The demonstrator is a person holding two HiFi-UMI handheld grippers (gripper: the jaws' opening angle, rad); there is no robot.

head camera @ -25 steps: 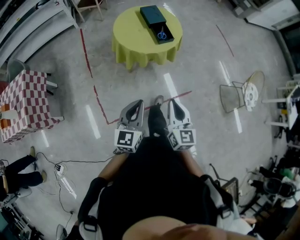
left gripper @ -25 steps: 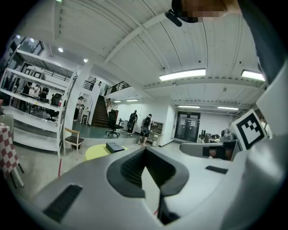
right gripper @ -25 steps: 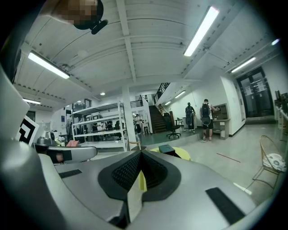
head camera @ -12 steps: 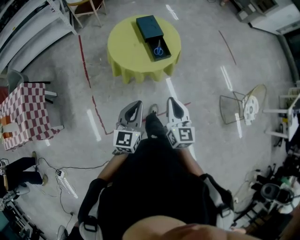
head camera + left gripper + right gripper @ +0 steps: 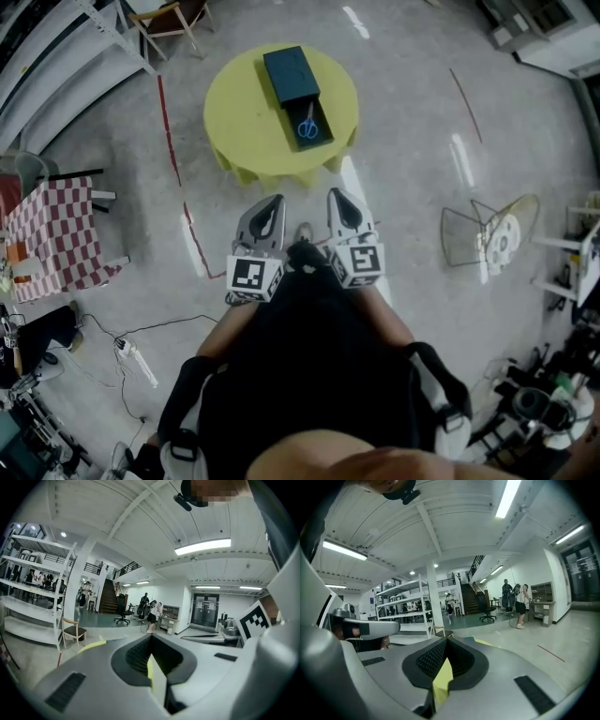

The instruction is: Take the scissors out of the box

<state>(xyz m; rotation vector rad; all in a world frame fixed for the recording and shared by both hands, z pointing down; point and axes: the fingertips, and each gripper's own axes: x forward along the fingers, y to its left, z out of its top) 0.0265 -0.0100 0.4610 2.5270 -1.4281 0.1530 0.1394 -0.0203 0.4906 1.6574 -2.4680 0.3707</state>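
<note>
Far to the left of the left hand-held gripper (image 5: 274, 202) stands a checked table (image 5: 47, 239). A red line (image 5: 172, 141) runs along the floor (image 5: 412, 141) between that table and the gripper. The left hand-held gripper is held out in front of the person's dark clothing (image 5: 309, 375), with its marker cube (image 5: 255, 278) at the near end. In the left gripper view this hand-held gripper (image 5: 150, 640) has its jaws pressed together at the tips with nothing caught between them. Shelves (image 5: 33, 616) and a wooden chair (image 5: 73, 632) stand off to its left.

Ahead of both grippers, and well apart from them, is a round yellow tabletop (image 5: 244, 122). On it lies a dark box (image 5: 289, 73), its long side pointing roughly toward the grippers. The blue-handled scissors (image 5: 307, 127) lie inside the open end of the box, the end nearer the grippers.

Near the left one, the right hand-held gripper (image 5: 335, 195) points the same way, and a shoe (image 5: 302, 232) shows on the floor between the two. In the right gripper view its jaws are likewise closed tip to tip and empty. Well to the right of the right gripper, a wire chair (image 5: 469, 220) stands on the floor.
</note>
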